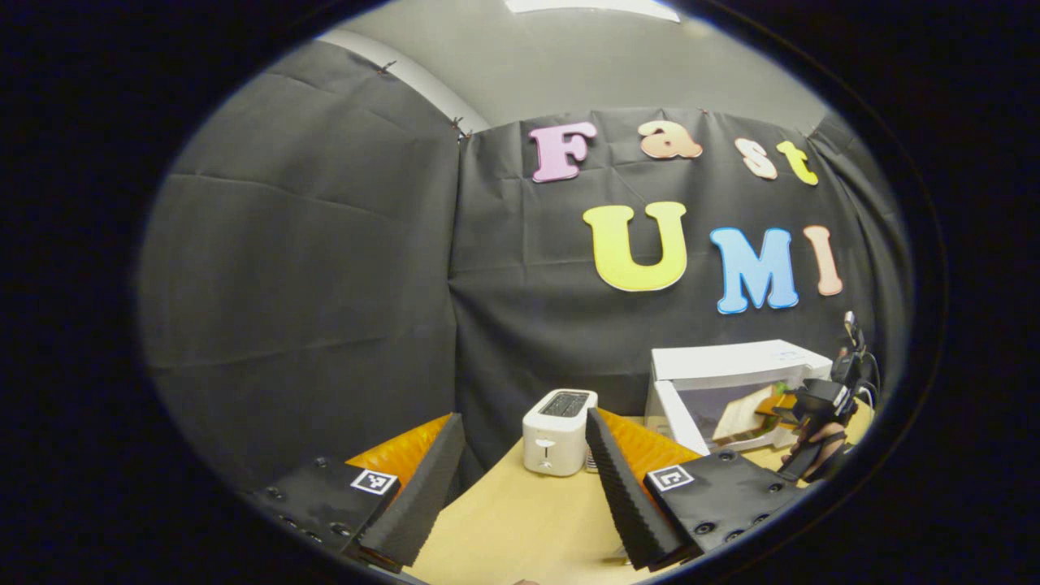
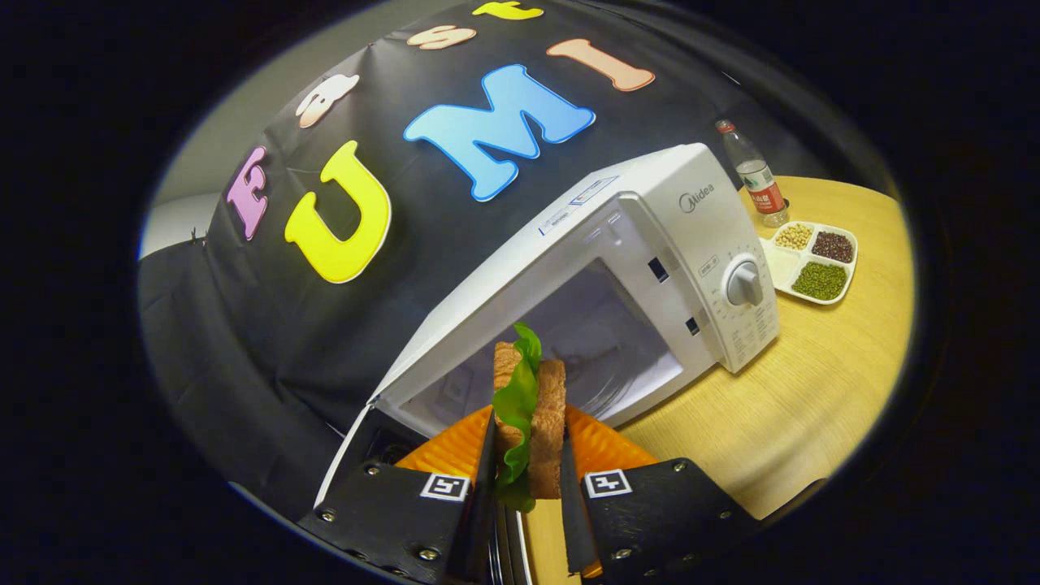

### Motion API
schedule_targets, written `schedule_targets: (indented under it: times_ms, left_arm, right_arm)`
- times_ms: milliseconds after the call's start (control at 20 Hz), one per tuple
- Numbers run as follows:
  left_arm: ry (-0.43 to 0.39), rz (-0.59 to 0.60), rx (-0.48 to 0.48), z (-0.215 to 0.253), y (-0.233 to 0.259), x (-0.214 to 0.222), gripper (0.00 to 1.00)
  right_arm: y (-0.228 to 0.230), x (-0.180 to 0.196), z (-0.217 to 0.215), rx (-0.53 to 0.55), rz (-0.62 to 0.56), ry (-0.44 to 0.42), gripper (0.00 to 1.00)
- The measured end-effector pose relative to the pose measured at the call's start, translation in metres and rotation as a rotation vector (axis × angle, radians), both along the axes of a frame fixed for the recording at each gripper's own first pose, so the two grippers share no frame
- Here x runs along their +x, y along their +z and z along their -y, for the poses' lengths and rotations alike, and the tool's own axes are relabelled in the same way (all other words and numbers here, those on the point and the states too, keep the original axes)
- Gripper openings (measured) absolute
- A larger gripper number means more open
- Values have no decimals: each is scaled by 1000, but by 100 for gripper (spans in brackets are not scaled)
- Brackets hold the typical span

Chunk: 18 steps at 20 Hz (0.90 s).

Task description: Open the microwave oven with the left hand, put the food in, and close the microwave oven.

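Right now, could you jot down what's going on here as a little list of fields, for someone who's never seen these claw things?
Microwave oven: door swung open, cavity exposed
Right claw: shut on a sandwich, held on edge in front of the cavity
Left claw: open, holding nothing, above the table
Toaster: white, ahead of the left claw
Water bottle: upright beside the microwave oven
Divided dish: holds beans, by the bottle

I am reading the brand "Midea" on the top corner of the microwave (image 2: pixel 650 244) control panel, above the dial (image 2: pixel 743 283). The stickers on its top and the bottle (image 2: pixel 756 175) label are too small for me to read. My gripper (image 2: pixel 526 487) is carrying square black-and-white markers, no words.
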<state>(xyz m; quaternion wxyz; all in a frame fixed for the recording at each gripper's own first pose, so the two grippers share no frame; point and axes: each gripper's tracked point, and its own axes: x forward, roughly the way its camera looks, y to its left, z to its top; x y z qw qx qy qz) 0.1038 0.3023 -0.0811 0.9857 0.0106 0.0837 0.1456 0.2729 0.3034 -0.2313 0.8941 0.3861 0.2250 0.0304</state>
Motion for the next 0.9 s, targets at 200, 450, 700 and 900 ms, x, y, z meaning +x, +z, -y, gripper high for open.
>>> schedule_targets:
  times_ms: [200, 450, 700, 900]
  left_arm:
    - [13, -44, 16, -12, -18, 5, 98]
    - [28, -101, 37, -22, -37, 6, 94]
    - [37, -124, 31, -26, -49, 11, 96]
    - [28, -130, 43, -23, -54, 16, 100]
  right_arm:
    - [-22, 35, -10, -6, 21, -42, 37]
    - [-47, 67, -20, -29, 26, -60, 37]
    - [-64, 86, -24, -88, 33, -39, 37]
    - [-78, 86, -20, -222, 49, -19, 41]
